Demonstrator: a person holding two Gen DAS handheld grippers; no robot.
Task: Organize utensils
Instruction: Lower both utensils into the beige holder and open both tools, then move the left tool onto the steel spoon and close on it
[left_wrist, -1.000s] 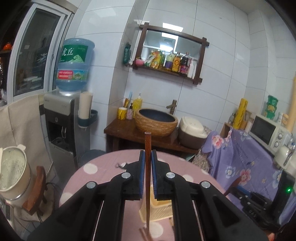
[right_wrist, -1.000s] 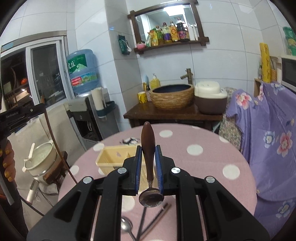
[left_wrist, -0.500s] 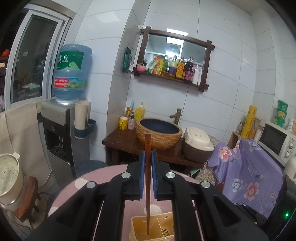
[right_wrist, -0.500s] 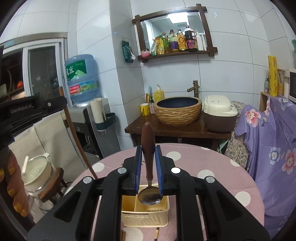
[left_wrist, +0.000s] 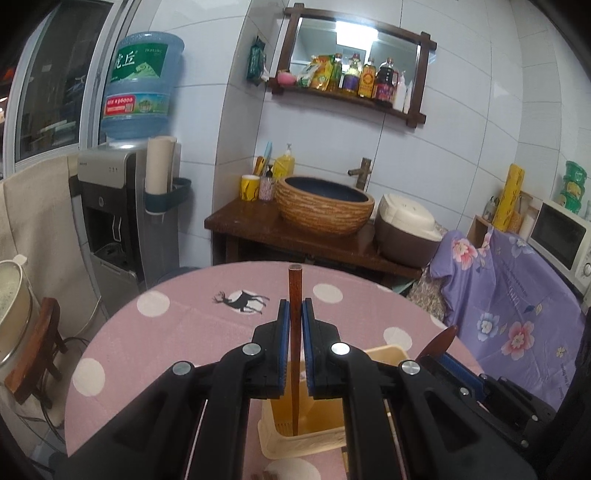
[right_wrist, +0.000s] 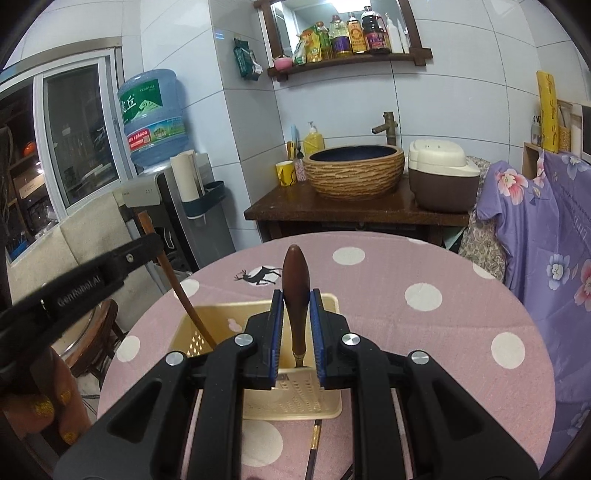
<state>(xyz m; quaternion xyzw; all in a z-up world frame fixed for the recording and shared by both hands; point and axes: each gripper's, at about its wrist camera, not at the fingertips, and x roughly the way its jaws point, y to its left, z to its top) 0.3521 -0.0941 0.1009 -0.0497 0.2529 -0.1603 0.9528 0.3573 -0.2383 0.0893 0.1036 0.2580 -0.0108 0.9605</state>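
Observation:
My left gripper (left_wrist: 295, 314) is shut on a brown wooden chopstick (left_wrist: 294, 295), held upright with its lower end inside the cream plastic utensil basket (left_wrist: 306, 439). My right gripper (right_wrist: 296, 306) is shut on a spoon with a dark brown wooden handle (right_wrist: 295, 284); its metal end reaches down into the same basket (right_wrist: 295, 402). In the right wrist view the left gripper's arm (right_wrist: 85, 280) comes in from the left and its chopstick (right_wrist: 188, 306) slants into the basket's left compartment. In the left wrist view the spoon handle's tip (left_wrist: 441, 338) shows at the right.
The basket stands on a round table with a pink polka-dot cloth (right_wrist: 424, 295). Another chopstick (right_wrist: 313, 448) lies on the cloth in front of the basket. Behind the table are a wooden stand with a woven basin (left_wrist: 325, 206), a water dispenser (left_wrist: 122, 206) and a purple floral cover (left_wrist: 517, 295).
Both grippers have tilted and moved down over the basket. The chopstick's end and the spoon's bowl now reach down into the basket.

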